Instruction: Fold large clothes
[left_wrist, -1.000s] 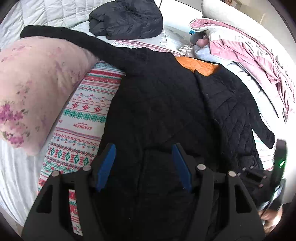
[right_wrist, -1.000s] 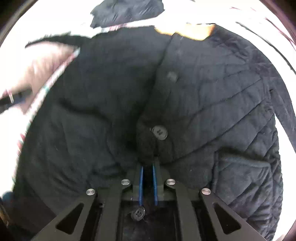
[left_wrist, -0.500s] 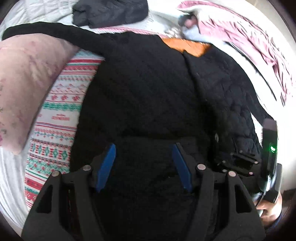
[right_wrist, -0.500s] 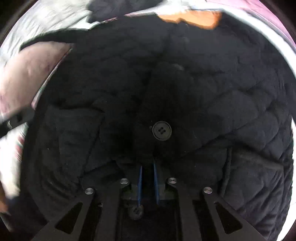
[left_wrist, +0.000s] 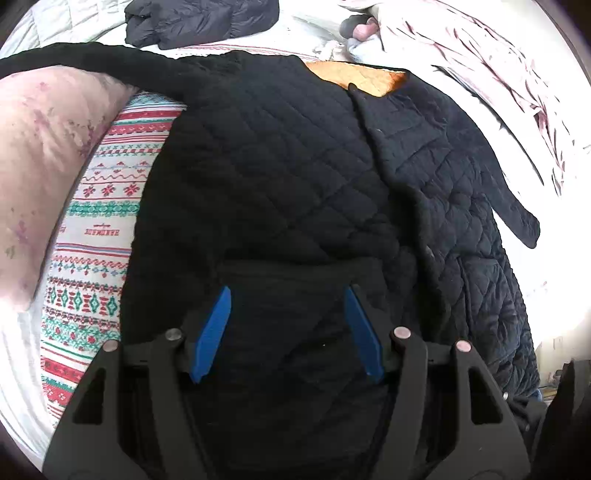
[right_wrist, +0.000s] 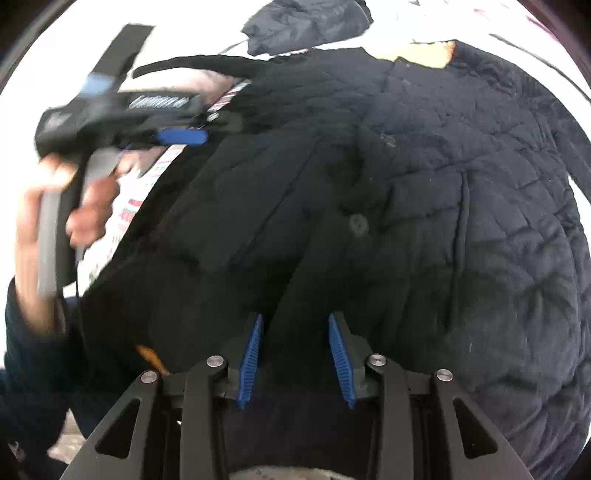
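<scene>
A pale pink floral pillow (left_wrist: 44, 166) lies far left on a patterned knit blanket (left_wrist: 99, 206). The black quilted coat (left_wrist: 280, 177) spreads across the bed. Over its near hem, left gripper (left_wrist: 287, 325) and right gripper (right_wrist: 295, 354) hover, both jaws parted, holding nothing.

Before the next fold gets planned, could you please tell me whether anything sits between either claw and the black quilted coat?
Nothing visible does. The left claw and right claw are both open directly over the black quilted coat, with only its fabric between their fingers.
</scene>
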